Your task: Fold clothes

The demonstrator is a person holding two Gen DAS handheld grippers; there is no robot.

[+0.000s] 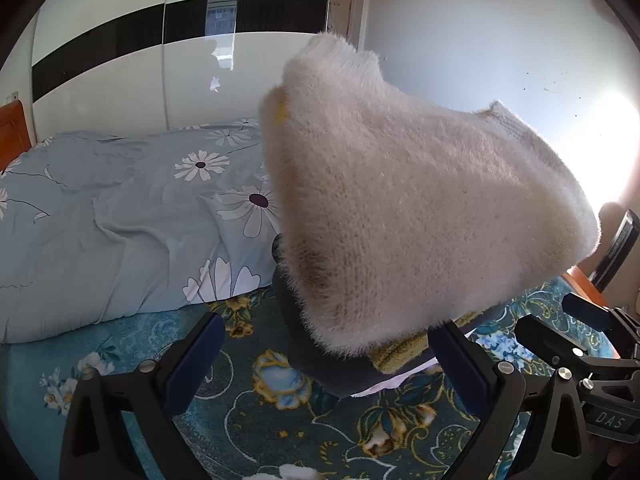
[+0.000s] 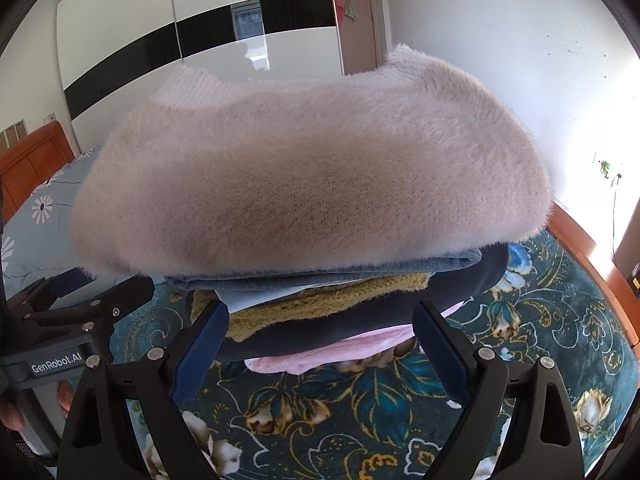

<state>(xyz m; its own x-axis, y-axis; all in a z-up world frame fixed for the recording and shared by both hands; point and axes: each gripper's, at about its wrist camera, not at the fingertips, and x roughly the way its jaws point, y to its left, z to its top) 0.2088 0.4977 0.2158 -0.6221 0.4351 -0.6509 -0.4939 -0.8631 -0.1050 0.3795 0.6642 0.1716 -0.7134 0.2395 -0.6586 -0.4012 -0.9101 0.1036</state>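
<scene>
Right wrist view: fuzzy beige sweater [image 2: 312,184] folded, sits on top of a stack [image 2: 340,312] of folded clothes — denim, mustard knit, navy, pink at the bottom. Stack rests on a teal floral bedspread [image 2: 540,340]. Right gripper [image 2: 320,340] faces the stack, jaws apart, nothing between them. Left gripper [image 1: 326,350] also has jaws apart, empty, close to the stack's left side. Blue flowered quilt [image 1: 120,208] lies behind, then a white wardrobe [image 1: 160,68] with a black band.
</scene>
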